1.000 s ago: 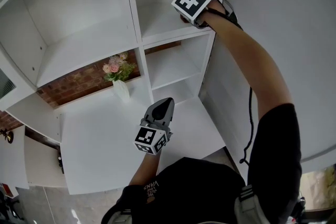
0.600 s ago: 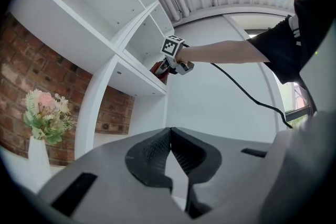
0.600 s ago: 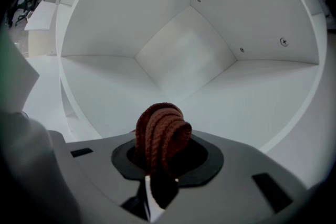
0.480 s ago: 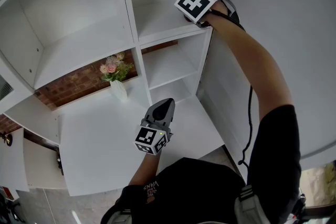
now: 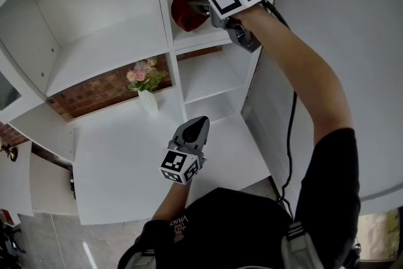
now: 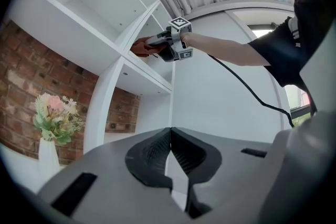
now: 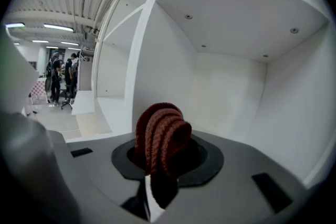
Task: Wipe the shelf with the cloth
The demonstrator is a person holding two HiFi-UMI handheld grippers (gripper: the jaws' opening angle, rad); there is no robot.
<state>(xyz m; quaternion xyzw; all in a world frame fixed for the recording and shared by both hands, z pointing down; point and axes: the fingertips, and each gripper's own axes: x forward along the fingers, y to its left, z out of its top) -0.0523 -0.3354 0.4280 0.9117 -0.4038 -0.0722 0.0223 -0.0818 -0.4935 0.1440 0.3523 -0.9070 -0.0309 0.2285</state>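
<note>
- our right gripper (image 5: 204, 8) clamps the red cloth (image 5: 186, 6) at the shelf (image 5: 211, 34) front.
- our left gripper (image 5: 194, 130), closed on nothing, hangs below the shelf.
- we judge most wiping remains.

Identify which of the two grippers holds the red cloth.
The right gripper, up at the upper shelf, has its jaws clamped on the red cloth. The left gripper hangs low, jaws together and empty.

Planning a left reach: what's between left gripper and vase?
The shelf's white upright; left gripper view shows it between vase and left gripper.
</note>
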